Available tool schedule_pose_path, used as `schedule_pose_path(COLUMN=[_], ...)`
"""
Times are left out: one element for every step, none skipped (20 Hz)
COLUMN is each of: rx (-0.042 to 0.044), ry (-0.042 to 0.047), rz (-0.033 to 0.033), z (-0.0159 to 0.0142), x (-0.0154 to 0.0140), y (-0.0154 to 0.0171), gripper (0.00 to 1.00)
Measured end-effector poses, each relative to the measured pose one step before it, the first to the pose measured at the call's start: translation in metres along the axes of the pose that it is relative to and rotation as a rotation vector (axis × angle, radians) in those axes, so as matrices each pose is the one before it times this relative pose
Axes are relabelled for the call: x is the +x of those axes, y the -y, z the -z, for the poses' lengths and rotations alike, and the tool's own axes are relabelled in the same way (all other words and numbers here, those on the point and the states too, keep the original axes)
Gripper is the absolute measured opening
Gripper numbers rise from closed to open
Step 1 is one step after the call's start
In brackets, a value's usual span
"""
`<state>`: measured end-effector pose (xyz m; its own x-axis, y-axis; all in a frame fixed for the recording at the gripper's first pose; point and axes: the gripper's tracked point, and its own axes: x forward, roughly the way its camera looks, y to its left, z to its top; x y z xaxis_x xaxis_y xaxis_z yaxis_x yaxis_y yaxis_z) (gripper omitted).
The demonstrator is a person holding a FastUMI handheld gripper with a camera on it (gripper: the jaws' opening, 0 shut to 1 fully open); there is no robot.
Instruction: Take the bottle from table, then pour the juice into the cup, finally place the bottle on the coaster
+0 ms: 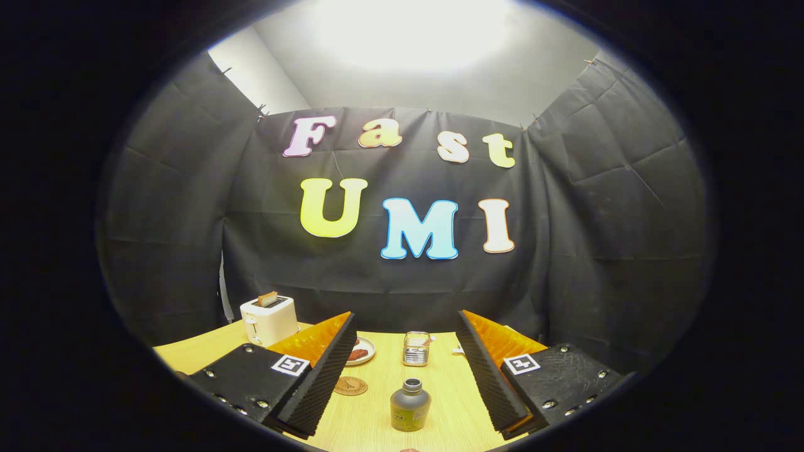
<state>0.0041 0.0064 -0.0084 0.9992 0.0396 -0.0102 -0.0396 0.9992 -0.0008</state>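
The gripper (407, 376) stands with jaws spread wide and grasping nothing; the small dark uncapped bottle with grey neck (410, 406) stands upright on the pale wooden table (452, 389), between the fingers. Recommended: advance level, centre the ribbed pads on the bottle's body below the shoulder, and clamp evenly so the contents do not spill. The ribbed clear glass cup (416, 349) lies beyond, the round brown cork coaster (350, 385) beside the left finger.

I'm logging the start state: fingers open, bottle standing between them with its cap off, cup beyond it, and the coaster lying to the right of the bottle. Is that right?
Not quite. In the gripper view the coaster lies left of the bottle, beside the left finger. The rest holds: hand-held gripper open, bottle upright and uncapped between the fingers, cup beyond it.
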Motion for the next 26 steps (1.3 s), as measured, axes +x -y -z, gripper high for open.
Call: schedule_pose_path(rx=[0.00161, 0.00433, 0.00356, 0.00138, 0.00055, 0.00113, 0.00161, 0.00105, 0.00096, 0.00158, 0.00218, -0.00063, -0.00278, -0.00152, 0.00081, 0.00470, 0.00784, 0.00837, 0.00652, 0.00422, 0.00270, 0.00184, -0.00173, -0.00386, -0.00255, -0.00019], ry=[0.00015, -0.00062, -0.00178, 0.00261, 0.00260, 0.00361, -0.00011, 0.00025, 0.00191, 0.00164, 0.00153, 0.00141, 0.00171, 0.00302, 0.00204, 0.00132, 0.00079, -0.00167, -0.00052, 0.00239, -0.00060, -0.00511, -0.00885, -0.01142, -0.01256, -0.00982], rz=[-0.00006, -0.00240, -0.00022, 0.00186, 0.00207, 0.00030, 0.00002, -0.00074, -0.00063, -0.00157, -0.00337, -0.00481, -0.00458, -0.00538, -0.00397, -0.00499, -0.00835, -0.00722, -0.00512, -0.00223, -0.00282, -0.00389, -0.00422, -0.00398, -0.00393, -0.00360], z=[0.00048, 0.00067, 0.00012, -0.00092, 0.00004, -0.00039, 0.00041, -0.00020, 0.00063, 0.00045, 0.00020, 0.00065, 0.00025, -0.00033, 0.00110, 0.00117, 0.00206, 0.00243, 0.00356, 0.00321, 0.00520, 0.00600, 0.00879, 0.00714, 0.00752, 0.00642], x=[0.00018, 0.00007, 0.00018, 0.00020, 0.00076, -0.00010, 0.00042, 0.00010, 0.00066, 0.00091, 0.00101, 0.00089, 0.00140, 0.00201, 0.00102, 0.00120, 0.00122, 0.00179, 0.00137, 0.00129, 0.00154, 0.00174, 0.00275, 0.00261, 0.00199, 0.00228], y=[0.00053, -0.00017, 0.00007, 0.00113, 0.00149, 0.00059, 0.00019, 0.00011, 0.00054, 0.00068, -0.00050, -0.00079, 0.00065, 0.00001, 0.00095, 0.00056, -0.00095, 0.00031, 0.00100, 0.00177, 0.00188, 0.00145, 0.00103, 0.00238, 0.00178, 0.00229], gripper=[0.97, 0.97, 0.97, 0.97, 0.97, 0.97, 0.97, 0.97, 0.97, 0.97, 0.97, 0.97, 0.97, 0.97, 0.97, 0.97, 0.97, 0.97, 0.97, 0.97, 0.97, 0.97, 0.97, 0.97, 0.97, 0.97])
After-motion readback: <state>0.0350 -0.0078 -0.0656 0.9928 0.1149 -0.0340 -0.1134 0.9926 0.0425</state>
